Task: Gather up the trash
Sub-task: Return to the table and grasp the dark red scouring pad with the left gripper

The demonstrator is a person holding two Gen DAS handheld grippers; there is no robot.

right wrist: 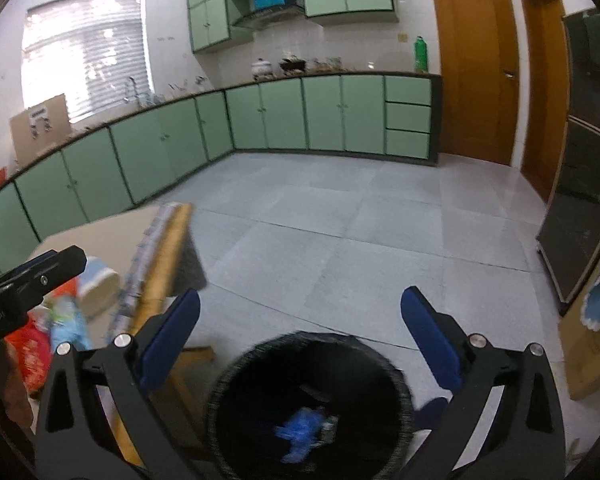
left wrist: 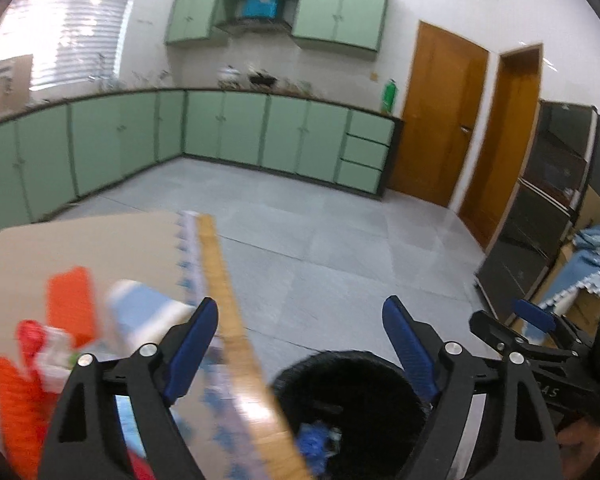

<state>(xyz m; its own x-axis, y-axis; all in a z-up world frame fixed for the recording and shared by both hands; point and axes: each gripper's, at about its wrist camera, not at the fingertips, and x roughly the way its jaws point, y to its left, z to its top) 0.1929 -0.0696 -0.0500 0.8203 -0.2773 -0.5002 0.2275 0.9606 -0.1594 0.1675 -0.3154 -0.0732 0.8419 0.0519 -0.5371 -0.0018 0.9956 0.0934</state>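
Both grippers, left (left wrist: 300,344) and right (right wrist: 300,336), wide open, empty, above the black bin (right wrist: 312,404). Remaining trash (left wrist: 40,360) left on the table (left wrist: 80,248); best reach there, grip squarely.

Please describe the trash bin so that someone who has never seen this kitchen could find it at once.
Start at the wooden-edged table on the grey tile floor. The trash bin stands on the floor just off its near right side. It is the only round black container, and crumpled blue trash lies inside.
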